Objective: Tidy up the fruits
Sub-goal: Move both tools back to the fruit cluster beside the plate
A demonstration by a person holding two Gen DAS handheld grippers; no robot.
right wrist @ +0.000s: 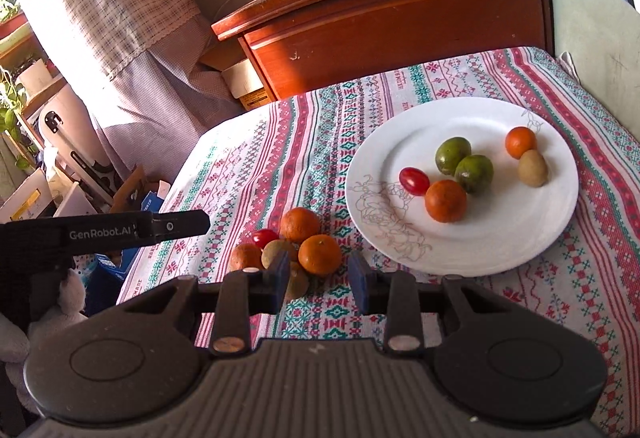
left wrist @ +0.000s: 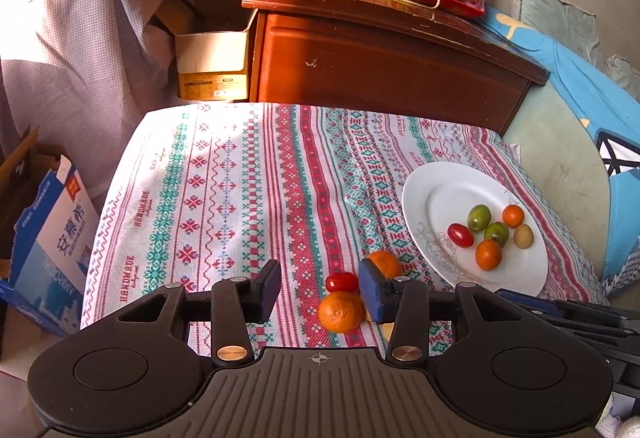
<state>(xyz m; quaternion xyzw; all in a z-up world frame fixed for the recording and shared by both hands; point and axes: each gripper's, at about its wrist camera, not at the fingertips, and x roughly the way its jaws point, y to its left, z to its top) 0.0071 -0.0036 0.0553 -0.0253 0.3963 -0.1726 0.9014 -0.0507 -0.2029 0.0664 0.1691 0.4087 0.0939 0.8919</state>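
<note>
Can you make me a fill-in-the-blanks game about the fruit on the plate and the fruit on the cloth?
1. The round white plate holds ___ pieces of fruit.
2. The only red fruit on it is one small cherry ___.
3. The two round green fruits on it are ___ each other.
4. The pile of loose oranges and brown fruits lies on the patterned ___.

Missing words: six; tomato; touching; tablecloth

The plate (right wrist: 520, 238) looks glossy white ceramic on a matt woven tablecloth (right wrist: 580, 298). The far cabinet (right wrist: 400, 38) is polished wood. The oranges (right wrist: 445, 200) have dimpled skin; the tomato (right wrist: 414, 181) shines smooth.
</note>
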